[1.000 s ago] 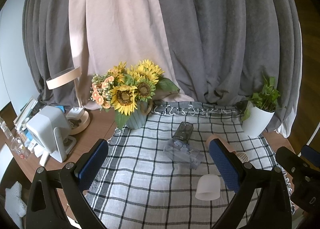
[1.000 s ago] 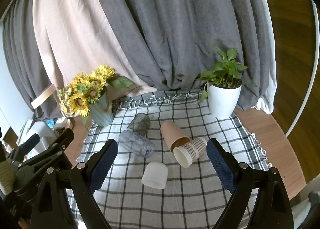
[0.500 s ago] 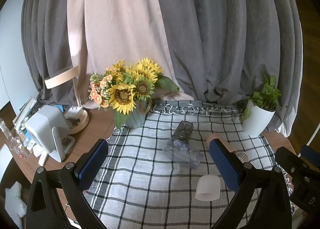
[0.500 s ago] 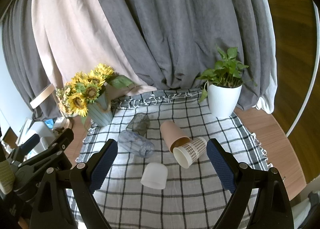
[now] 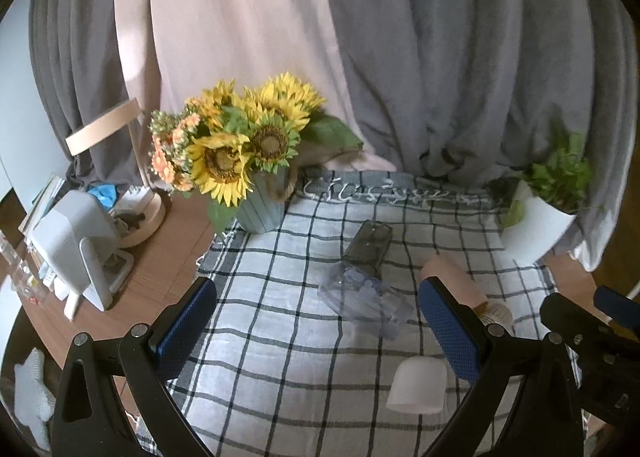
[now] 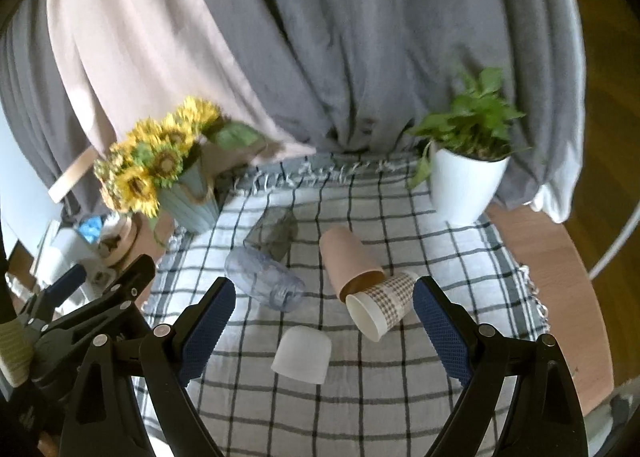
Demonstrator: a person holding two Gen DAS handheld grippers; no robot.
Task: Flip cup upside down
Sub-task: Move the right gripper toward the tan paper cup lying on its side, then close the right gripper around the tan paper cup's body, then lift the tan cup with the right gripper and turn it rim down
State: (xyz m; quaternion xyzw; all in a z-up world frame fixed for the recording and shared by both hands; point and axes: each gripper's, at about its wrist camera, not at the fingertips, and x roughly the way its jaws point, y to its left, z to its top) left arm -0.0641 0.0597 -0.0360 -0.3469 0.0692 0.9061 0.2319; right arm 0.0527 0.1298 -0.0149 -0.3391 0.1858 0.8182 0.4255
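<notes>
No readable text, labels, brands or numbers in either wrist view, cups plain or check-patterned without lettering, items at the table's left edge too small and blurred to read

A checked cloth (image 6: 400, 409) is spread over a round wooden table (image 6: 568, 281). At its far left corner, sunflowers (image 5: 240, 145) are seen in a ribbed blue-grey vase (image 5: 260, 209). At the far right corner, a leafy plant in a white pot (image 6: 464, 185) is stood. Grey and pale pink curtains (image 6: 320, 37) are hung behind. Off the cloth to the left, a white device (image 5: 76, 245) is set on the wood.
</notes>
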